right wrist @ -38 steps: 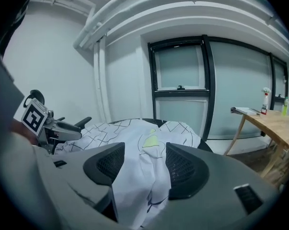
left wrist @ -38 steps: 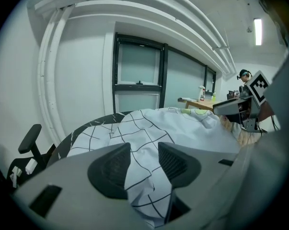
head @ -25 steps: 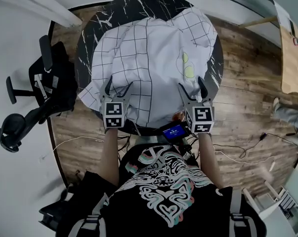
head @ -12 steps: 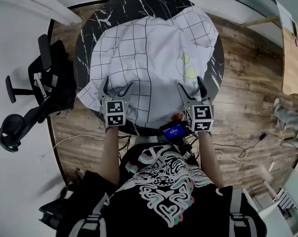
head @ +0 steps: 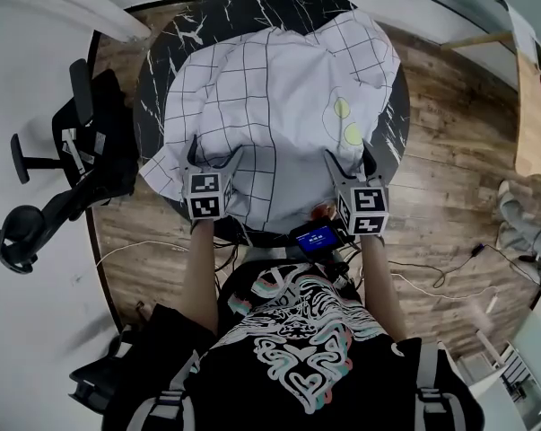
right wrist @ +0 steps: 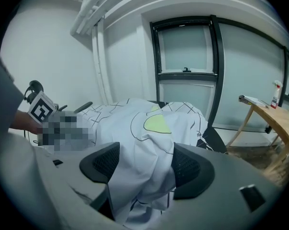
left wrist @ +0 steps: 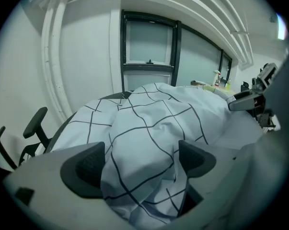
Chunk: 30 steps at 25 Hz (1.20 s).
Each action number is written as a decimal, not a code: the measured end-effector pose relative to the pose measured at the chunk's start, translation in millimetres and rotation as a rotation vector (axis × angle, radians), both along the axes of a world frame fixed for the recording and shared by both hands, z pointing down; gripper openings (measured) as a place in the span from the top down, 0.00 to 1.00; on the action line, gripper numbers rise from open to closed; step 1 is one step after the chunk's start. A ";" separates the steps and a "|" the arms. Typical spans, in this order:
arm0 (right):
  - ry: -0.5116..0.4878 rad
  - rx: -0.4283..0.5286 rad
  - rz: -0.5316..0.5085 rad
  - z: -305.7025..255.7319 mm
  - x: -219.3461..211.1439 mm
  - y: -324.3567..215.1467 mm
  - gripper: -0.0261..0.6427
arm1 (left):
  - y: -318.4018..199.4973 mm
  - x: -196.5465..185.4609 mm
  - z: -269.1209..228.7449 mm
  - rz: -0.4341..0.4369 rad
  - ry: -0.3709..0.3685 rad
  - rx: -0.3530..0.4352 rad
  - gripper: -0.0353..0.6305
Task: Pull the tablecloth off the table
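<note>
At the near edge of the table [head: 162, 70], the left gripper [head: 214, 151] is opening around a tablecloth [head: 270, 97] fold (cloth mostly atop), the right gripper [head: 349, 155] clamping another; pulling probably needs a regrip.

round table [head: 252, 5]: black marble-look top with white veins. a rumpled white tablecloth [head: 270, 88] with a black grid lies directly on it and spreads ahead of both sets of jaws. its yellow-green spots sit just ahead of the right jaws. bare top shows beyond the cloth and outboard of each gripper. one fold lies between the opening jaws of the left gripper [head: 216, 151]. another fold is pinched between the jaws of the right gripper [head: 347, 153].
</note>
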State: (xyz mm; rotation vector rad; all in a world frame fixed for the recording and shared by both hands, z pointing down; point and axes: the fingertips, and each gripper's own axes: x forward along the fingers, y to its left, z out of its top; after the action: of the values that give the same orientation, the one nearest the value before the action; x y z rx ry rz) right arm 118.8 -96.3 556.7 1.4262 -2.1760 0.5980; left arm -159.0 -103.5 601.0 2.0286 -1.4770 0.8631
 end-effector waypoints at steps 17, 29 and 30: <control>-0.009 -0.079 -0.039 22.1 4.3 -8.7 0.47 | -3.5 16.0 12.8 0.055 -0.002 -0.045 0.21; 0.068 -0.103 -0.189 33.9 -2.3 -5.4 0.38 | -20.5 30.2 -3.5 0.168 -0.113 0.058 0.20; 0.084 -0.102 -0.200 34.3 -2.8 -5.0 0.37 | -22.0 31.3 -3.2 0.178 -0.119 0.057 0.20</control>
State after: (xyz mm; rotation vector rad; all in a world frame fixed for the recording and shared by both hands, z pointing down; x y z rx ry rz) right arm 116.0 -101.3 591.0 1.1438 -2.1561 0.5577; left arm -127.8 -125.5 597.9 2.2103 -1.4135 1.0406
